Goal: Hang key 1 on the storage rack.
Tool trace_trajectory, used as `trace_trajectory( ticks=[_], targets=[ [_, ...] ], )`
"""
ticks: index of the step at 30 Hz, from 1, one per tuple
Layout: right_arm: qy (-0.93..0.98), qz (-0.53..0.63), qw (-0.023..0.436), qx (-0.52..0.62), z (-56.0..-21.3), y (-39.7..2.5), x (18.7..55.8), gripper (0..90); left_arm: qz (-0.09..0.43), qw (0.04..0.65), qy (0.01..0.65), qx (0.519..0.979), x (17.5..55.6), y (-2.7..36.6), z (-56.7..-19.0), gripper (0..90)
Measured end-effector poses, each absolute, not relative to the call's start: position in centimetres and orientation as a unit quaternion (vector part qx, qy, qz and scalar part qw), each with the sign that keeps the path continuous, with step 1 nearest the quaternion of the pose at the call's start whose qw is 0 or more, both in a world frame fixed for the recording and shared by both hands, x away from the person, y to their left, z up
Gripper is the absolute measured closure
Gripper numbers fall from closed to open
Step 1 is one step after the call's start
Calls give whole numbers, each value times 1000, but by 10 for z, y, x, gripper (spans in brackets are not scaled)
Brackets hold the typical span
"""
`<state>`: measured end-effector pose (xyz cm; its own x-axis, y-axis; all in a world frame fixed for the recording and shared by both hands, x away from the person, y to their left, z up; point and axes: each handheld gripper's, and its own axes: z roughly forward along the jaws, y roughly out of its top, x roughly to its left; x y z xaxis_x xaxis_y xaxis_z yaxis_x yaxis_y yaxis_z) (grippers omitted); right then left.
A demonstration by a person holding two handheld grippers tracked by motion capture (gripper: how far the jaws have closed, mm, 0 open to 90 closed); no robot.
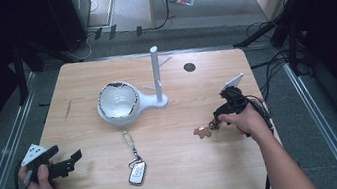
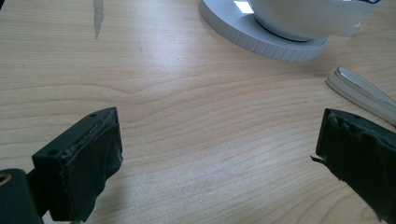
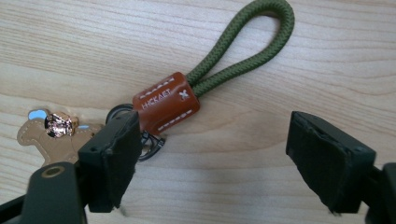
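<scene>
At the lower right of the high view, the right gripper (image 1: pixel 219 118) is held low over the table (image 1: pixel 79 82), just beside a keychain (image 1: pixel 203 131) that lies flat on the wood. In the right gripper view the jaws are seen spread apart with nothing between them; the keychain (image 3: pixel 168 105) lies just ahead of them, its brown stitched leather sleeve close to the left jaw in the frame, its green cord loop (image 3: pixel 243 42) stretching toward the upper right, and a tan leather charm (image 3: pixel 42 135) with a small metal stud lying at the middle left. At the lower left of the high view, the left gripper (image 1: pixel 68 162) is held by a hand near the table's edge, well apart from the keychain. In the left gripper view its jaws are seen wide open over bare wood. A car key fob (image 1: pixel 137 172) on a ring and strap lies at the lower middle of the high view, between the two grippers. A white bowl (image 1: pixel 117 100) is seen resting on a white stand (image 1: pixel 157 76) with an upright post, above the middle of the frame.
</scene>
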<state>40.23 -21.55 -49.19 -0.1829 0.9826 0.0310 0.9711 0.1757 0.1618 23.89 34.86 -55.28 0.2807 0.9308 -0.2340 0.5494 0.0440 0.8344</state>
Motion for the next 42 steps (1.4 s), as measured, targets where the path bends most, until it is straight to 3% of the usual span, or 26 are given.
trace_trajectory(
  ticks=[24,42],
  targets=[
    [736,54,6,674,-494,-198,421,339,208,455,560,660,239,350,-553,9],
    [710,32,-2,704,-502,-192,429,384,208,455,561,659,239,350,-553,9]
  ],
)
